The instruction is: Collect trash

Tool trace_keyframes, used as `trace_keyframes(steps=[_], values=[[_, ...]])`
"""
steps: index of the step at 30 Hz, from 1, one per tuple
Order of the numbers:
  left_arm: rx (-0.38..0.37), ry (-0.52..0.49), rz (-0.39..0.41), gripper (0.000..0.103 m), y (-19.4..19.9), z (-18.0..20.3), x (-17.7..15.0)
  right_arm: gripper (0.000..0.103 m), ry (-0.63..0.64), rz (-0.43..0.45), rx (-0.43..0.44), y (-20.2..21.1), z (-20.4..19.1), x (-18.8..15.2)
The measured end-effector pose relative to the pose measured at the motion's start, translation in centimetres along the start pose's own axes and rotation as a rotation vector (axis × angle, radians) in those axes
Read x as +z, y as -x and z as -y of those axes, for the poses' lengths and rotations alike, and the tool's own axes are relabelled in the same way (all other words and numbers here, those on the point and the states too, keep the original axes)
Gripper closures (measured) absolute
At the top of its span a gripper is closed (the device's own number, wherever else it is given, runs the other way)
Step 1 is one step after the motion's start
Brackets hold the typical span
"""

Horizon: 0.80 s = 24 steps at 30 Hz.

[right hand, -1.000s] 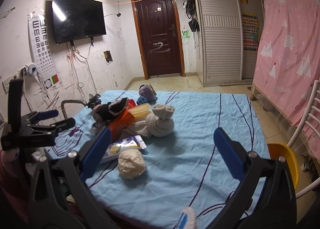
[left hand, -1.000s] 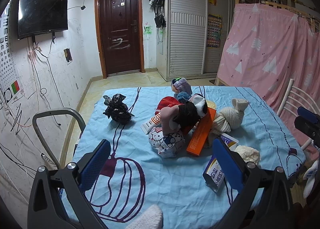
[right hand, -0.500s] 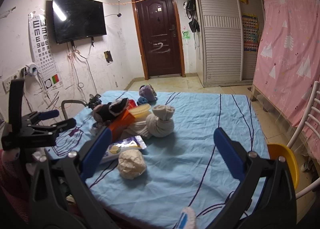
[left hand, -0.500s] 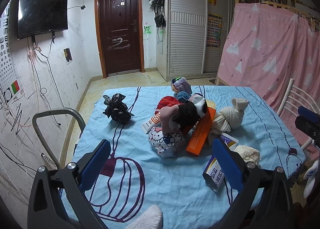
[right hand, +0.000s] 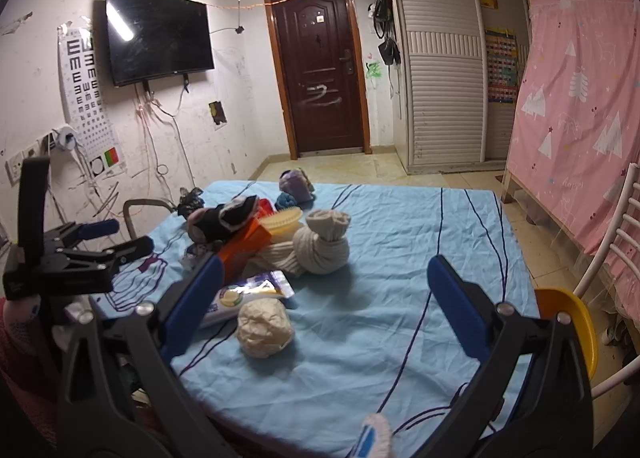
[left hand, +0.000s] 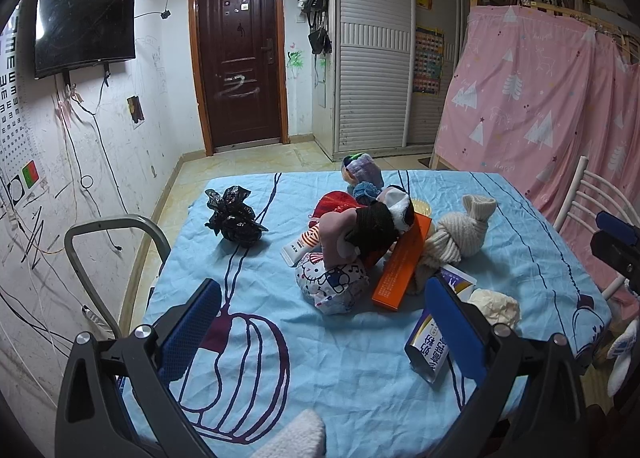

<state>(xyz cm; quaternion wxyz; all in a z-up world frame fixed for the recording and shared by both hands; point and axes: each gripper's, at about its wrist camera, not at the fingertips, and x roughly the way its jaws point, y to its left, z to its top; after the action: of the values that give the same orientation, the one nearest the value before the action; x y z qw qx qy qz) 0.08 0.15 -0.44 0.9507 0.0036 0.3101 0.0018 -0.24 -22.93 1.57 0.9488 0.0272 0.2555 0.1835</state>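
A table under a light blue cloth [left hand: 280,370] carries a heap of things. A crumpled black plastic bag [left hand: 234,216] lies at its far left. A crumpled white paper ball [right hand: 264,327] [left hand: 495,305] sits near the front, beside a flat purple-and-white box [right hand: 250,292] [left hand: 430,346]. An orange carton [left hand: 404,262] leans in the pile. My left gripper [left hand: 324,332] hovers open above the near cloth, empty. My right gripper [right hand: 326,300] is open too, above the paper ball, holding nothing.
The pile also holds rolled socks: a cream bundle [left hand: 460,236], a cartoon-print one [left hand: 332,284], a black and white one [left hand: 380,218], a purple one [left hand: 362,170]. A grey chair back [left hand: 116,234] stands left, a white chair [right hand: 616,250] with a yellow seat [right hand: 568,322] right.
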Motion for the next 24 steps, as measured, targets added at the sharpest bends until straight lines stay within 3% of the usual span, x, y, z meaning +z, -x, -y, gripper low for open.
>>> trace_keyframes(steps=[24], values=[[0.0,-0.008,-0.009,0.01,-0.08,0.59,-0.04,0.005,0.004,-0.001,-0.002,-0.24,-0.08,0.13]])
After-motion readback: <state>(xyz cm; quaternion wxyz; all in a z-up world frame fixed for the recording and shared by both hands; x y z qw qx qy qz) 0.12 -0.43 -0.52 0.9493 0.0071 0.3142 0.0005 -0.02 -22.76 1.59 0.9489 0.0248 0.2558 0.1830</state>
